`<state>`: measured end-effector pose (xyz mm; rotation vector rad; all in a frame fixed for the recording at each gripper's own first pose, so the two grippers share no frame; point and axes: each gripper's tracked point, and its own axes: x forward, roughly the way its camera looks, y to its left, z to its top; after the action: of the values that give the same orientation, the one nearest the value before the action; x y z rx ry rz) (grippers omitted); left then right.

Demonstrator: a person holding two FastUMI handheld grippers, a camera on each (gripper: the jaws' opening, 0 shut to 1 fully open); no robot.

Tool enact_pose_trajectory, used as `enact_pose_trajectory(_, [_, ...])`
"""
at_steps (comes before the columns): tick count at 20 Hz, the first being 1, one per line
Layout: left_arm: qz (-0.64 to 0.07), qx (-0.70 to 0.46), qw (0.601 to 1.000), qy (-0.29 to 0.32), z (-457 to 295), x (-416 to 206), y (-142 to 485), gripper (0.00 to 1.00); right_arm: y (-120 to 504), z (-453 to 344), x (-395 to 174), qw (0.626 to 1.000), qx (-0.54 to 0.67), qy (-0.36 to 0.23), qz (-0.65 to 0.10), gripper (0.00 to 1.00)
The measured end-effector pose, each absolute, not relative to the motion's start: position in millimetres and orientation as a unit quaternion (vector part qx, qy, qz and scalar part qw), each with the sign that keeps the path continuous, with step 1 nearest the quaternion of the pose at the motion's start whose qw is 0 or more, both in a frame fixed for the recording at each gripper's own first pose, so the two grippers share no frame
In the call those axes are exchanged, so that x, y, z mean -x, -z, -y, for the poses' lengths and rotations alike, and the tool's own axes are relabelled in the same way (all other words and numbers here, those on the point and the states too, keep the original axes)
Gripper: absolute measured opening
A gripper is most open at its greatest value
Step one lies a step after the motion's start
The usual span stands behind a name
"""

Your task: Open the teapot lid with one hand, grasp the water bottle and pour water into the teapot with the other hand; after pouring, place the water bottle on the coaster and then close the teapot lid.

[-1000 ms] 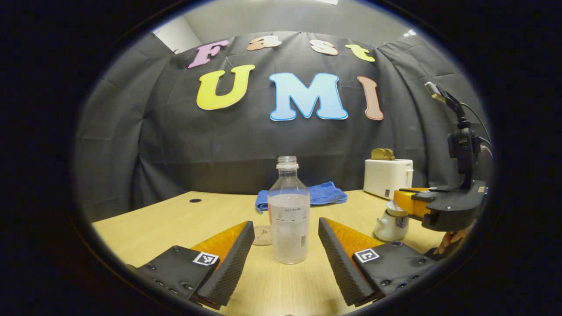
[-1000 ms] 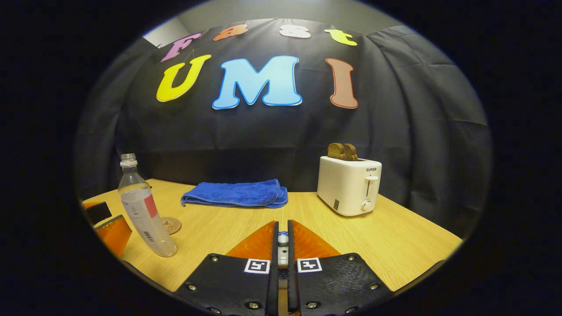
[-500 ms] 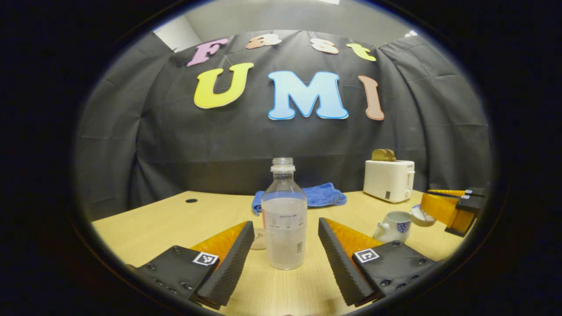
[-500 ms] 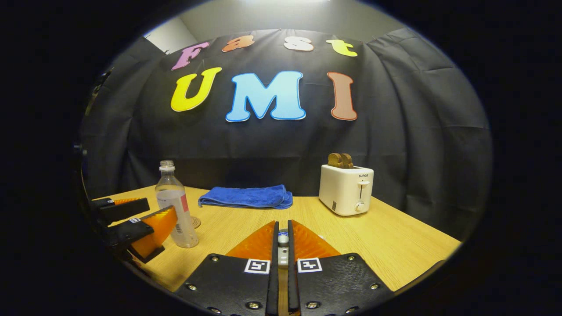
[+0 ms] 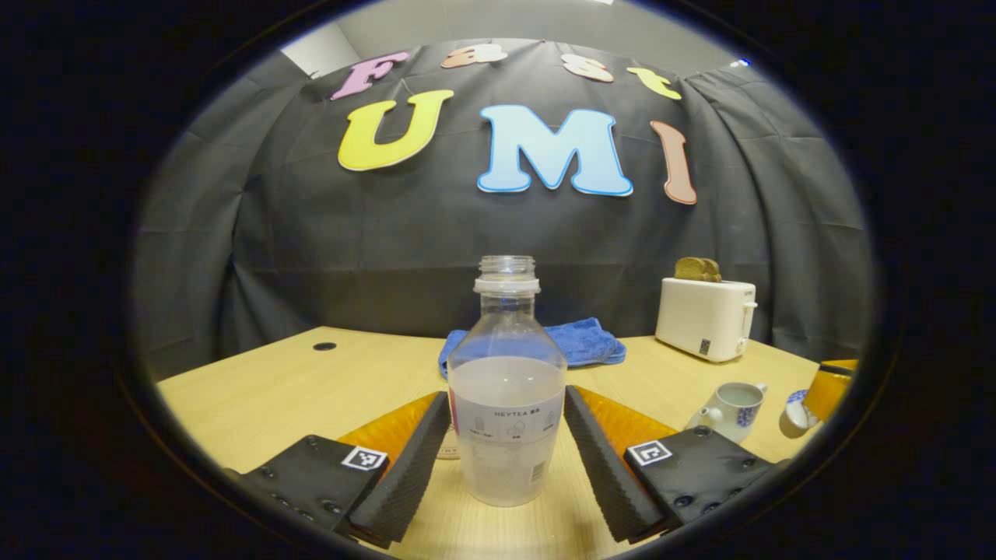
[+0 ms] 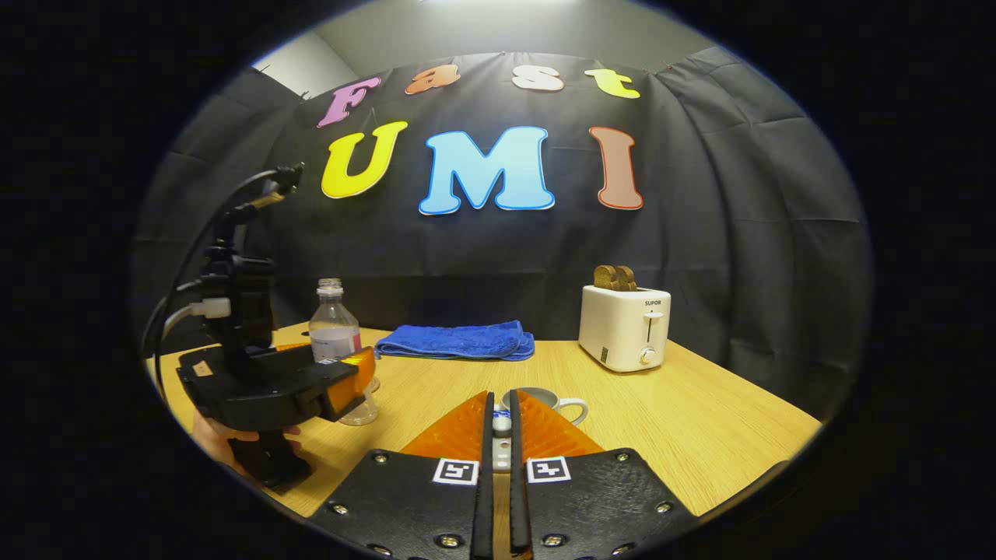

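A clear, uncapped water bottle (image 5: pixel 507 404), roughly half full, stands on the wooden table (image 5: pixel 311 389) between the fingers of my left gripper (image 5: pixel 507 397). That gripper is open, its pads right beside the bottle's sides. A round coaster (image 5: pixel 445 453) peeks out behind the bottle. My right gripper (image 6: pixel 502 404) is shut on the knob of the teapot lid (image 6: pixel 502 425) and holds it up. The white teapot (image 6: pixel 545 401) stands open just beyond those fingers. In the left gripper view the teapot (image 5: pixel 731 408) sits at the right, with the lid (image 5: pixel 794 410) beside it.
A white toaster (image 6: pixel 625 336) with bread in it stands at the back right. A folded blue towel (image 6: pixel 459 341) lies at the back of the table. A hand (image 6: pixel 233 447) holds the left gripper (image 6: pixel 350 375) at the left of the right gripper view.
My left gripper has moved forward, so the bottle now stands between its fingers. My right gripper has drawn back with the lid, and the open teapot has come into its view.
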<state>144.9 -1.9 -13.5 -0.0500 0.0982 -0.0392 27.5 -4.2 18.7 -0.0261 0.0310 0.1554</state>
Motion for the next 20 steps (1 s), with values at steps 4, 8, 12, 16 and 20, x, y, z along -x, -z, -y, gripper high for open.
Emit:
enact_pose_trajectory(4, [-0.056,0.019,0.998,0.029,4,-142,15,0.88,-9,-7,6,0.994,0.01,-0.102,-0.027,0.08])
enact_pose_trajectory(8, [-0.057,0.003,0.998,0.039,14,-138,12,0.88,-2,-7,29,0.994,-0.004,-0.105,-0.039,0.08])
enact_pose_trajectory(12, [-0.041,-0.068,0.996,0.043,22,-138,-1,0.87,-3,3,47,0.995,0.005,-0.095,-0.027,0.08])
enact_pose_trajectory(16, [-0.024,-0.174,0.983,0.047,38,-139,-12,0.87,-5,6,59,0.995,0.007,-0.093,-0.022,0.08])
enact_pose_trajectory(20, [-0.018,-0.302,0.951,0.066,61,-145,-7,0.88,8,15,67,0.995,0.0,-0.092,-0.036,0.08])
